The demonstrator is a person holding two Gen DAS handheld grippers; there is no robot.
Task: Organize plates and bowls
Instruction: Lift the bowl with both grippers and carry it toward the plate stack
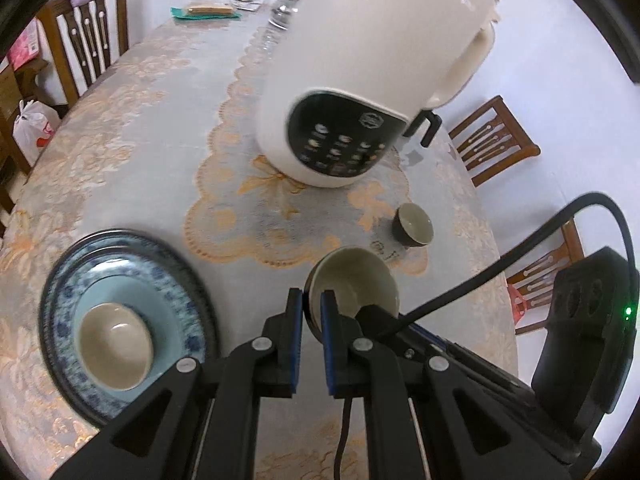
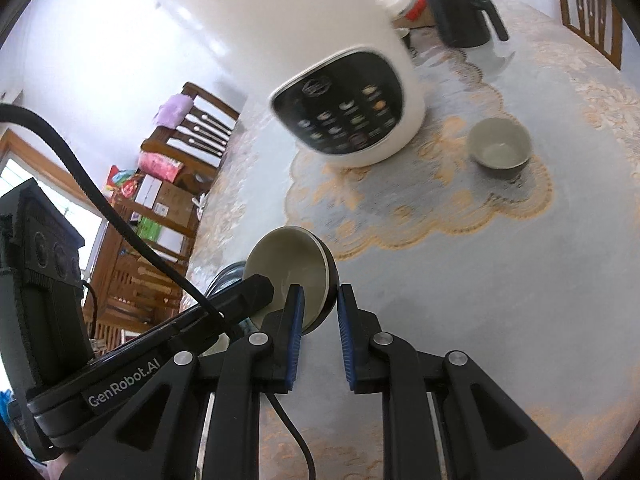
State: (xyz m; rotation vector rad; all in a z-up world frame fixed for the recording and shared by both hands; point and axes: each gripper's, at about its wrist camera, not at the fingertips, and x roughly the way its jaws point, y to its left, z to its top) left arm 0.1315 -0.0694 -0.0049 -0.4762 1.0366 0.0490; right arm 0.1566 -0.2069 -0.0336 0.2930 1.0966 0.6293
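Note:
A beige bowl with a dark outside [image 1: 354,280] hangs above the table, tilted, and both grippers hold it. My left gripper [image 1: 311,300] is shut on its near rim, one pad outside and one inside. My right gripper [image 2: 320,300] is shut on the rim of the same bowl [image 2: 292,264] from the other side. To the left stands a stack: a blue patterned plate [image 1: 68,300], a light blue plate [image 1: 168,300] and a beige bowl [image 1: 114,340] on top. A second small bowl [image 1: 414,224] stands upright on the lace mat, also in the right wrist view [image 2: 500,148].
A tall white appliance with a black control panel [image 1: 360,80] stands on the lace mat [image 1: 240,208] just beyond the bowls. A black jug [image 2: 460,12] and a water bottle [image 1: 280,20] are farther back. Wooden chairs [image 1: 496,140] ring the table.

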